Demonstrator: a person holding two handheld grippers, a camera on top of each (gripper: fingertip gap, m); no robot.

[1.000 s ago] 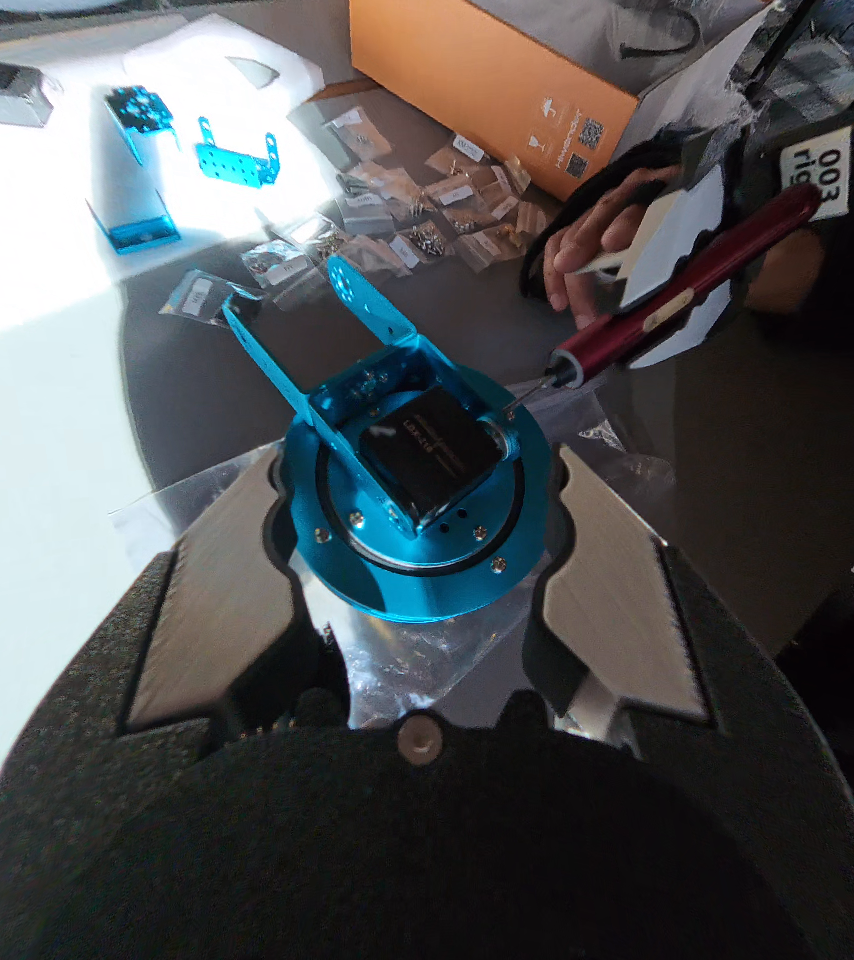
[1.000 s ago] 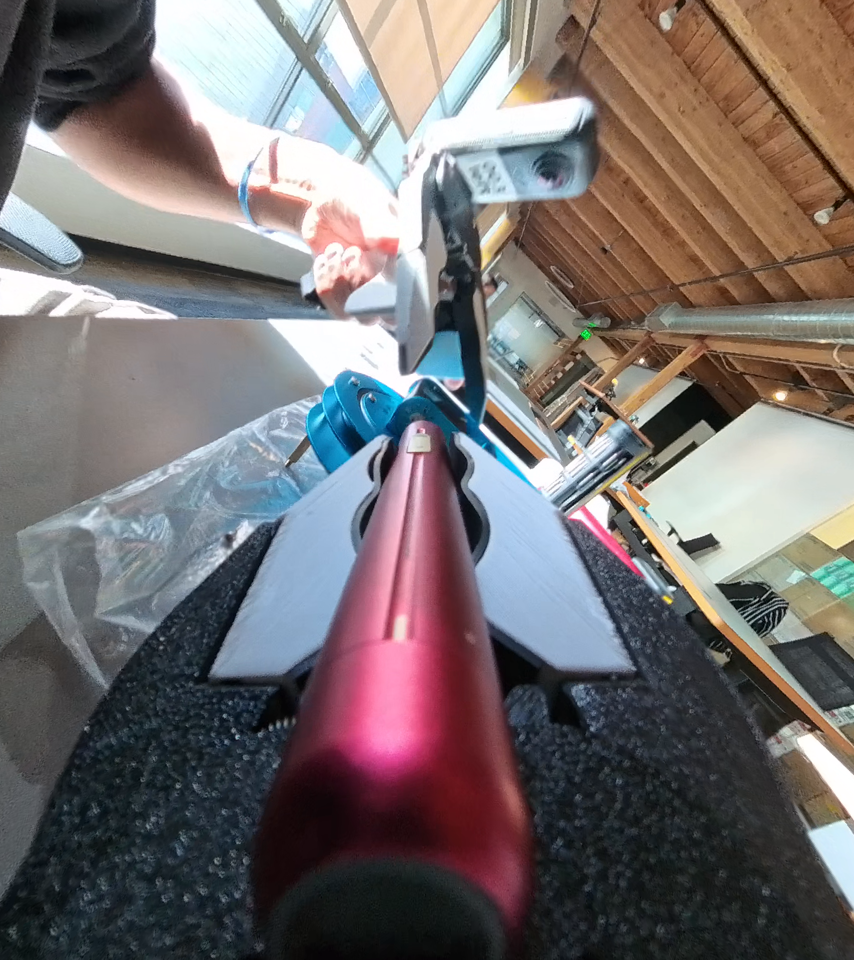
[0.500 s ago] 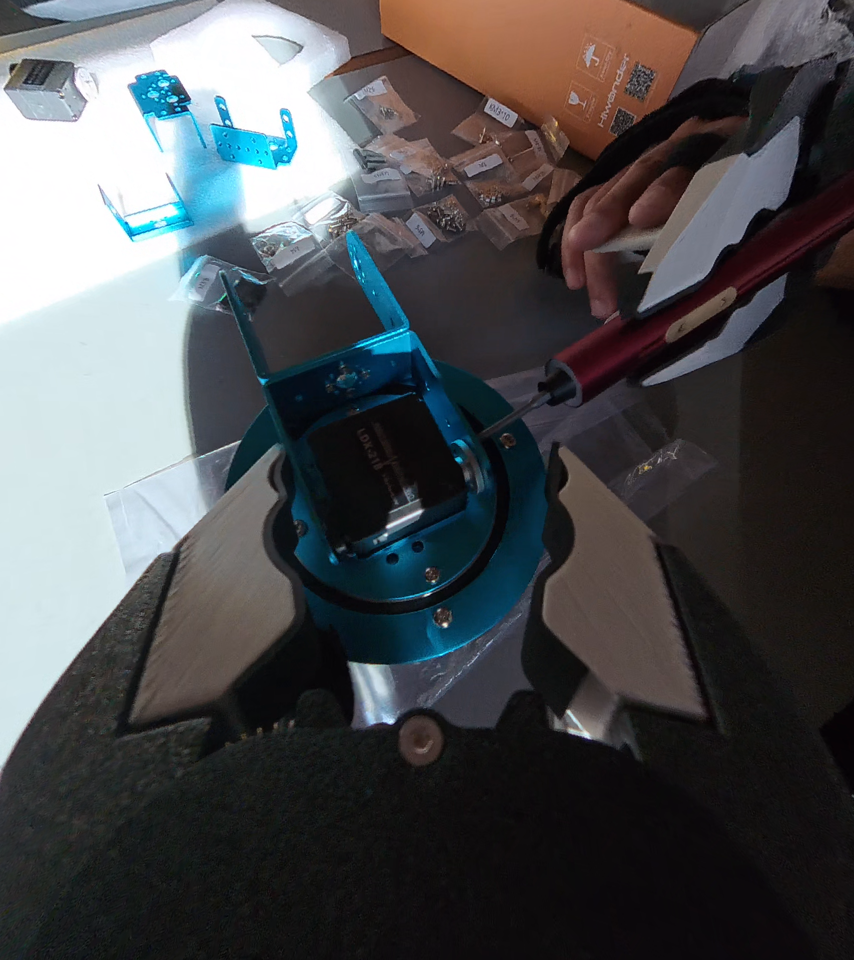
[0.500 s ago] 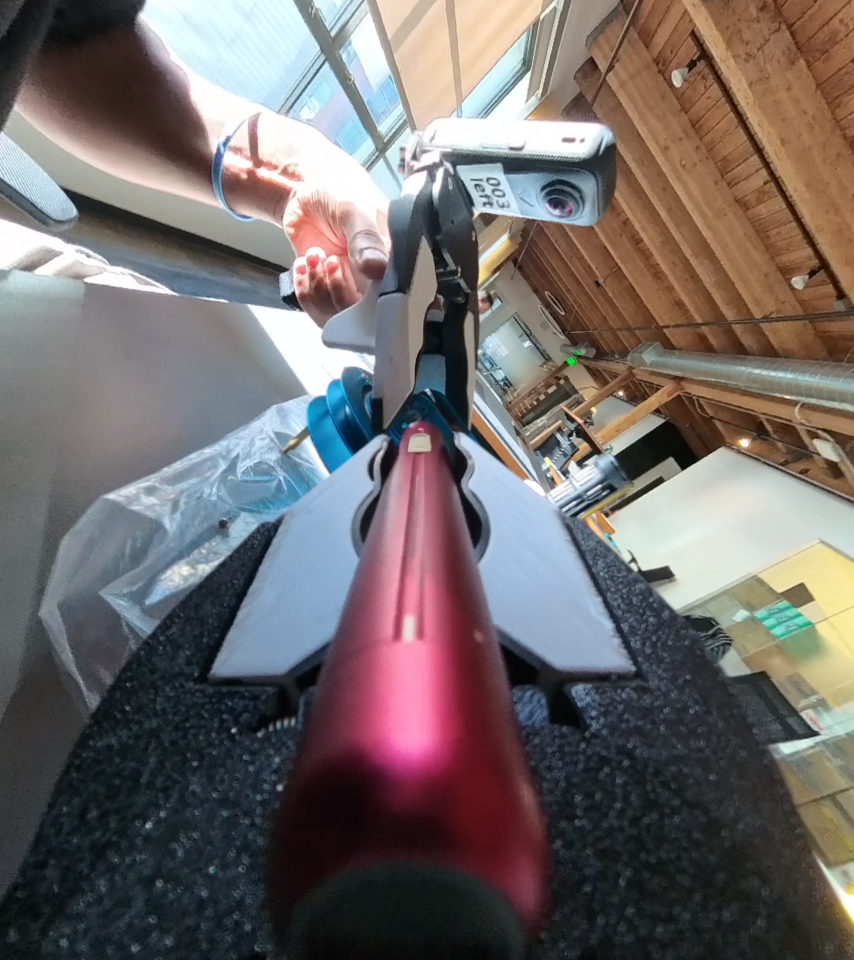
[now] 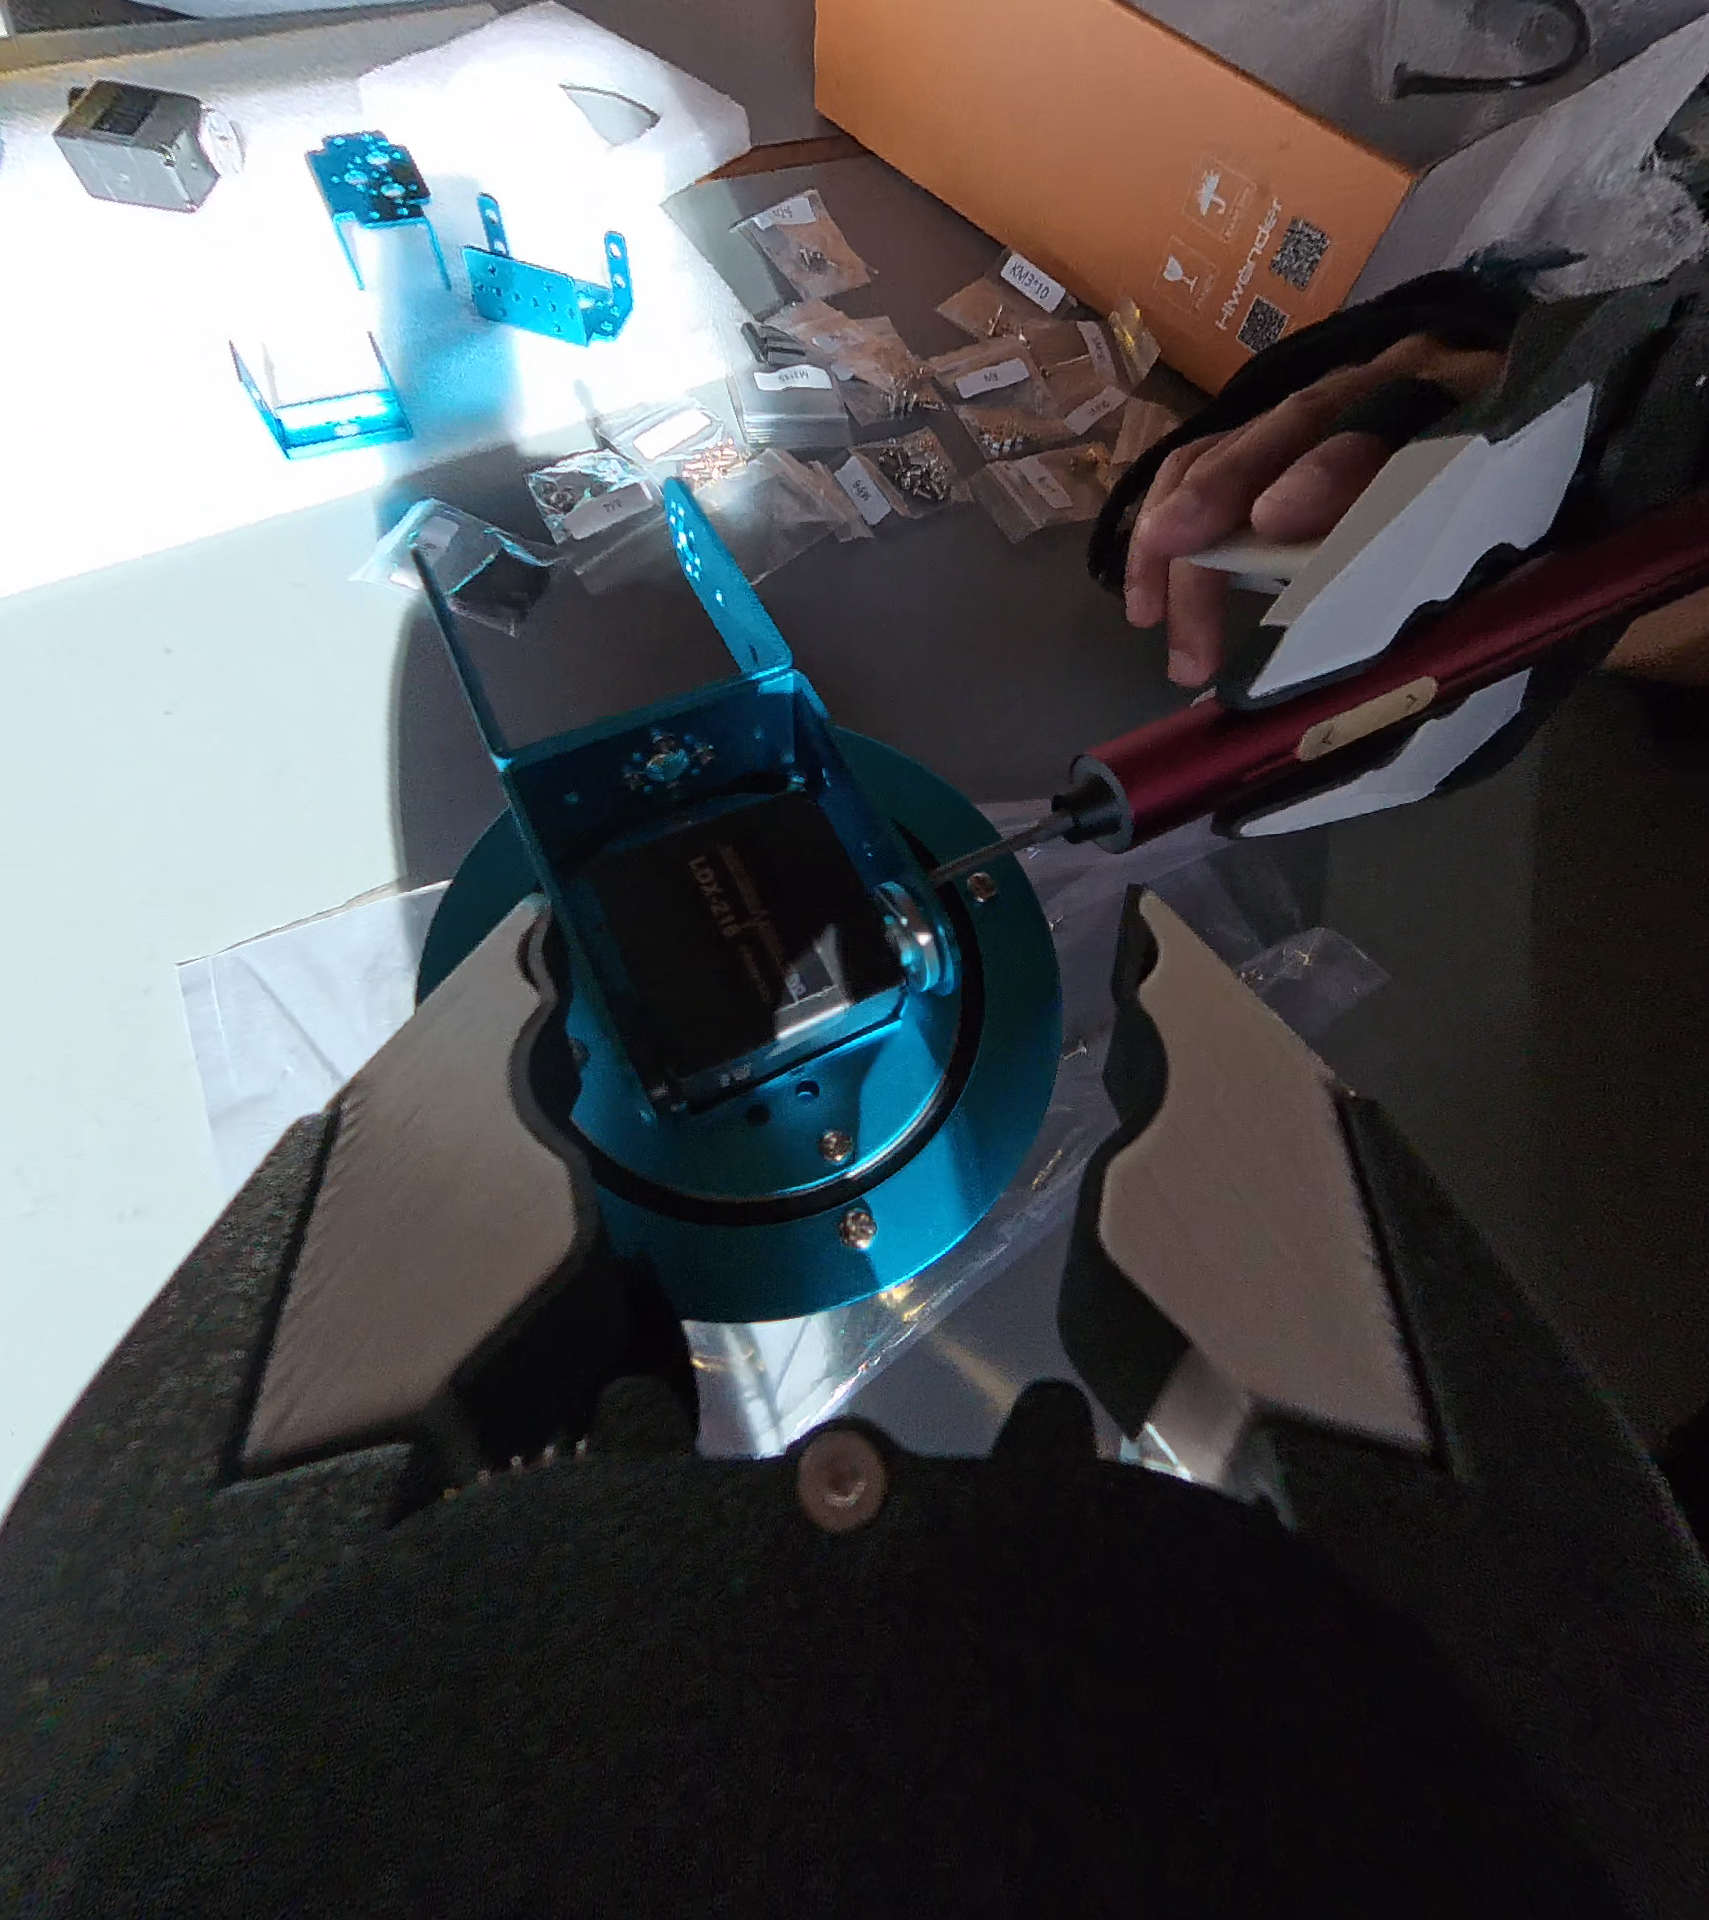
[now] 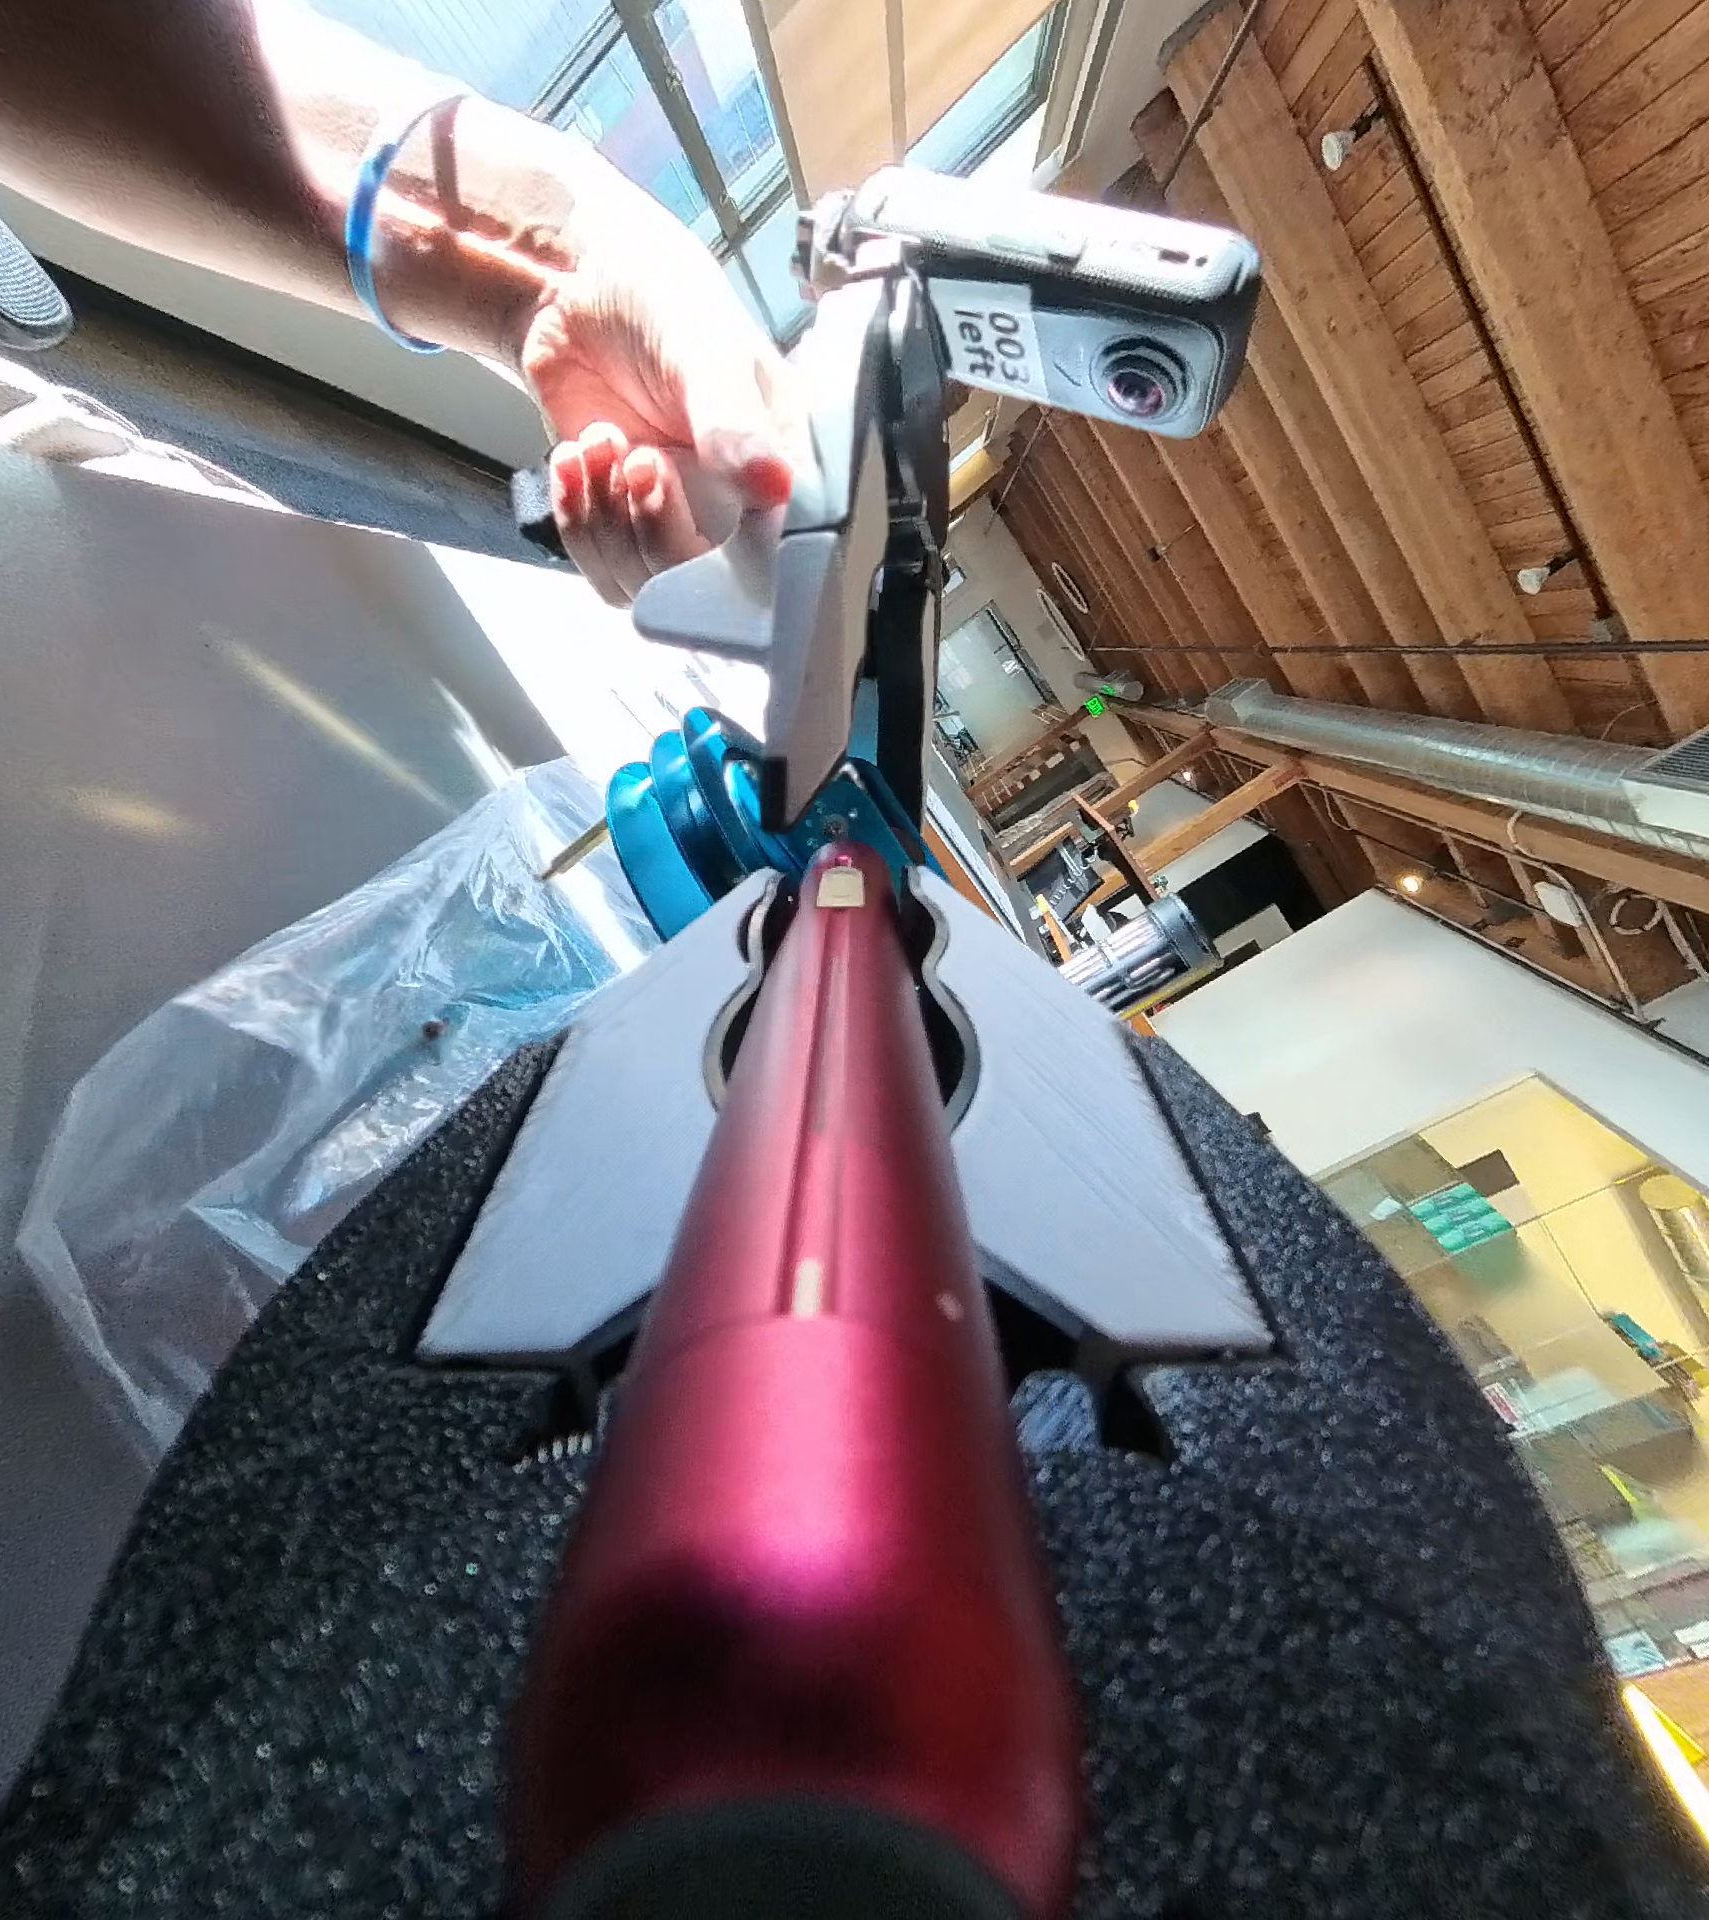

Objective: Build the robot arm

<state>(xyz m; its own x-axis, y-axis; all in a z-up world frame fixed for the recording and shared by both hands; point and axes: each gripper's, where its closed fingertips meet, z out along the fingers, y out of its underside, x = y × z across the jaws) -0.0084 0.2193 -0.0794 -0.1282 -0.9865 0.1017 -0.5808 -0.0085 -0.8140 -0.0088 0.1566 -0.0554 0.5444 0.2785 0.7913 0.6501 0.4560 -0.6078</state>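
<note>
A blue round base (image 5: 975,1174) carries a black servo (image 5: 725,935) inside a blue U bracket (image 5: 725,613). It stands on a clear plastic bag (image 5: 310,1018). My left gripper (image 5: 829,925) is open above the base, with one finger on each side of it; the left finger covers the base's left edge. My right gripper (image 5: 1234,758) is shut on a red electric screwdriver (image 5: 1349,717). The screwdriver's thin bit points at the bracket's right side, by the servo's silver hub. In the right wrist view the screwdriver (image 6: 829,1247) runs out between my right gripper's jaws (image 6: 839,904) toward the base (image 6: 663,842), with the left gripper (image 6: 829,727) over it.
An orange box (image 5: 1089,156) stands at the back. Several small bags of screws (image 5: 881,416) lie in front of it. Loose blue brackets (image 5: 538,281), a silver servo (image 5: 143,145) and white foam (image 5: 559,104) lie at the back left in bright sunlight.
My left gripper has moved in over the base, so its left finger now covers the base's edge. The bracket looks turned more upright in view. The screwdriver bit stays at the bracket's right side.
</note>
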